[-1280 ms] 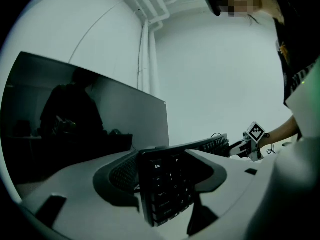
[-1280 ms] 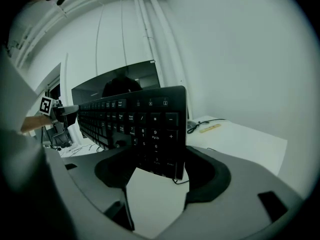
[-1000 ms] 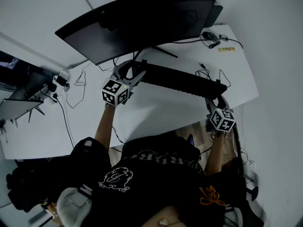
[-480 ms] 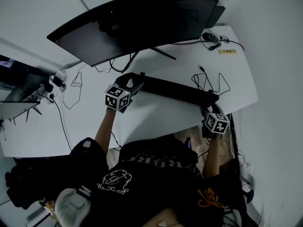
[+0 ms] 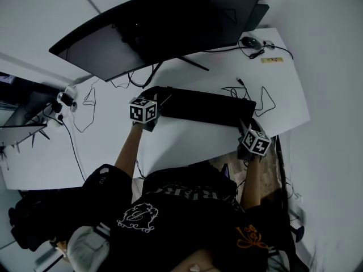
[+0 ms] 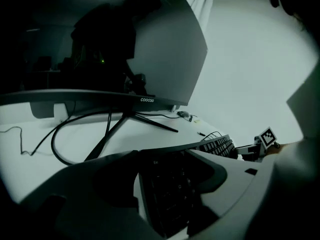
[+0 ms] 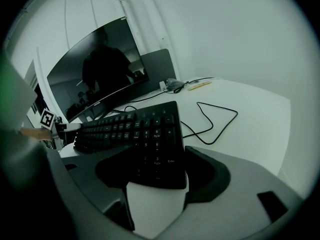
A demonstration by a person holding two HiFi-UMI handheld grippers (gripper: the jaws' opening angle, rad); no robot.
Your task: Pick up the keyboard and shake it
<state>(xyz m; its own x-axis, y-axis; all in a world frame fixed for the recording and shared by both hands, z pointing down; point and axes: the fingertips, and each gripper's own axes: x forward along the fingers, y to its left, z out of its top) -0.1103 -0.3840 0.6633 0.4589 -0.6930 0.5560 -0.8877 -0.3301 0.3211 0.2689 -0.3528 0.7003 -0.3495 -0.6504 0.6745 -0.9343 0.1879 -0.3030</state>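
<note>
while both arms reach forward over the white desk (image 5: 187, 143), the black keyboard (image 5: 201, 106) lies lengthwise between the two grippers, just in front of the monitor stand (image 5: 193, 63) and below the wide curved monitor (image 5: 164, 24); the left gripper (image 5: 159, 98) has the keyboard's left end, and its own view confirms it: the jaws stand wide with the esc corner of the board wedged between them, one jaw against each long edge, so it is clamped on the keyboard; over on the other side the right gripper (image 5: 248, 123) takes the right end, and in the right gripper view the number pad sits squarely between the two dark jaws, which press on its near and far edges, again a wide grip on the board; the keyboard looks nearly level and very low; whether it touches the desk or hangs just above it i cannot tell; a thin black cable (image 7: 215, 119) loops on the desk just beyond the right end of the board; further back, near the desk's far right corner, sits a mouse (image 5: 249, 41); the person (image 5: 187, 220), in a dark printed top, is close against the near edge of the desk; the monitor is dark, with only dim reflections in it.
</note>
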